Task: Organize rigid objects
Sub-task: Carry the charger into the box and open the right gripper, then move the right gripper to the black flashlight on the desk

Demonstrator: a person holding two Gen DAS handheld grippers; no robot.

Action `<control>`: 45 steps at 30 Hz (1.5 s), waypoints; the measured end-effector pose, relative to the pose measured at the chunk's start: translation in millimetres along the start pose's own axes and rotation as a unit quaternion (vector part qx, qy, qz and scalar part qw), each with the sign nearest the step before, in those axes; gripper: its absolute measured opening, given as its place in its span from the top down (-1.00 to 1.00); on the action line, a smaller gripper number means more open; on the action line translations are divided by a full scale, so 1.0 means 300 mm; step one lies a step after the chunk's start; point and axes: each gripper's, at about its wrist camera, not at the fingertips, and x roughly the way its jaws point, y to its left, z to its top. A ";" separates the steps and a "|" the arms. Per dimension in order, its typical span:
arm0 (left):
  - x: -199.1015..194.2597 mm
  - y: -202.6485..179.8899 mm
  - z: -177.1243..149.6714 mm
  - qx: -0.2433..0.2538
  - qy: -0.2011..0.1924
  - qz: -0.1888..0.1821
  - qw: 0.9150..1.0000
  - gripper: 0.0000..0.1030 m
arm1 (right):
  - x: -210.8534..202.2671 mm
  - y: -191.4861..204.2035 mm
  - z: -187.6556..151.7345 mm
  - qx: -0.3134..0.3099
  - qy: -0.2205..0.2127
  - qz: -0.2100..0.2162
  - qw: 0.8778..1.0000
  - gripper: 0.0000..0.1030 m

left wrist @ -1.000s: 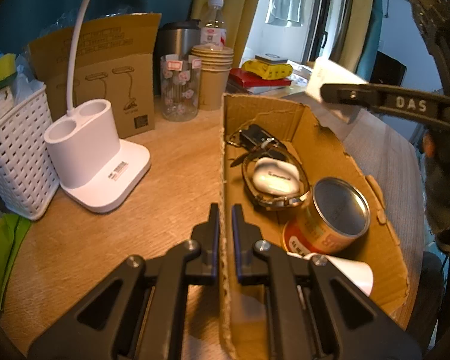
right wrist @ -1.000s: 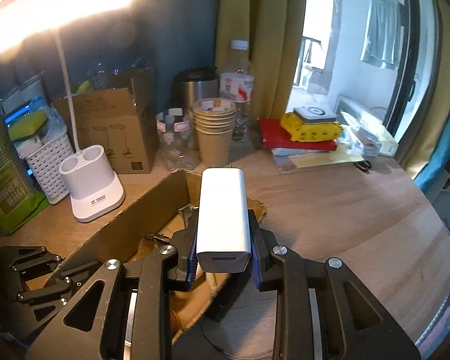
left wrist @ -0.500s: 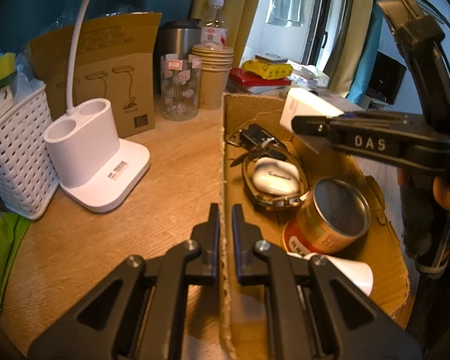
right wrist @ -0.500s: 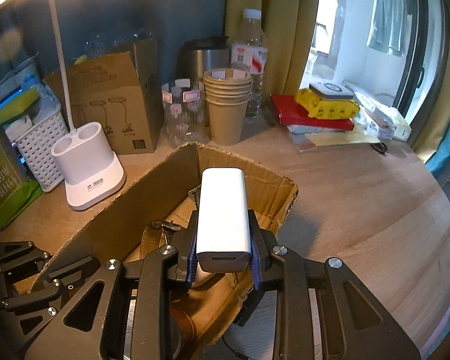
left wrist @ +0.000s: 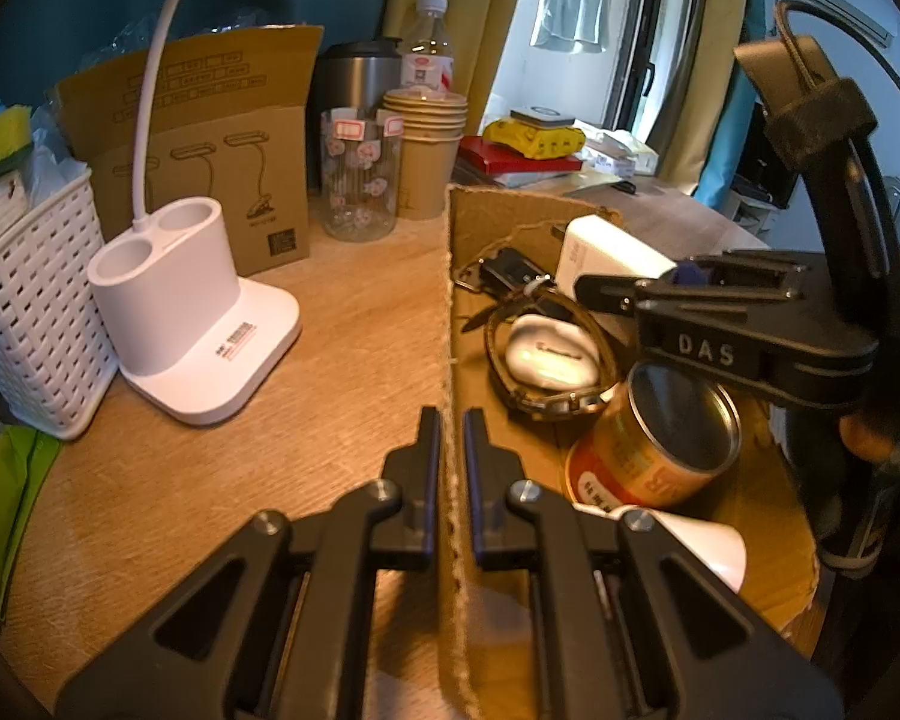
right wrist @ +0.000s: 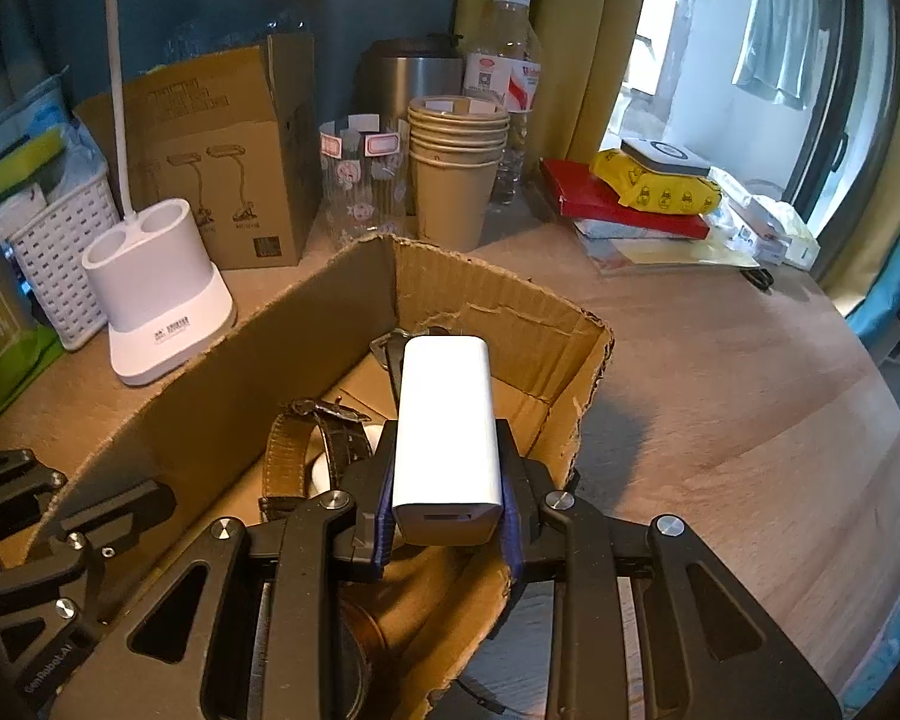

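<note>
Wooden worktop [right wrist: 720, 396]: box [right wrist: 222, 360] already holds watch [left wrist: 546, 354] and can [left wrist: 660, 444]; right gripper [right wrist: 447, 516] clamps charger [right wrist: 447, 420] over it, left gripper [left wrist: 447, 450] pinching box's wall.

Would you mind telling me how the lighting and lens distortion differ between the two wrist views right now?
Left wrist view: warm orange cast on the wooden table, window blown out, dark fisheye corners, right tongs silhouetted. Right wrist view: cooler light, the white rectangular charger sharp and evenly lit, the torn brown cardboard box casting a soft shadow rightwards, edges curved.
</note>
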 end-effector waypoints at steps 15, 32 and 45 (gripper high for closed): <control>-0.003 -0.002 -0.001 0.001 -0.001 0.000 1.000 0.83 | 0.004 0.002 -0.003 -0.002 0.006 -0.013 1.000 0.41; -0.003 -0.002 -0.001 0.001 -0.002 0.001 1.000 0.83 | -0.030 -0.001 0.003 0.013 -0.007 0.003 1.000 0.10; -0.009 -0.006 0.005 0.003 -0.004 0.003 1.000 0.83 | -0.110 -0.044 0.013 0.028 -0.027 -0.002 0.999 0.05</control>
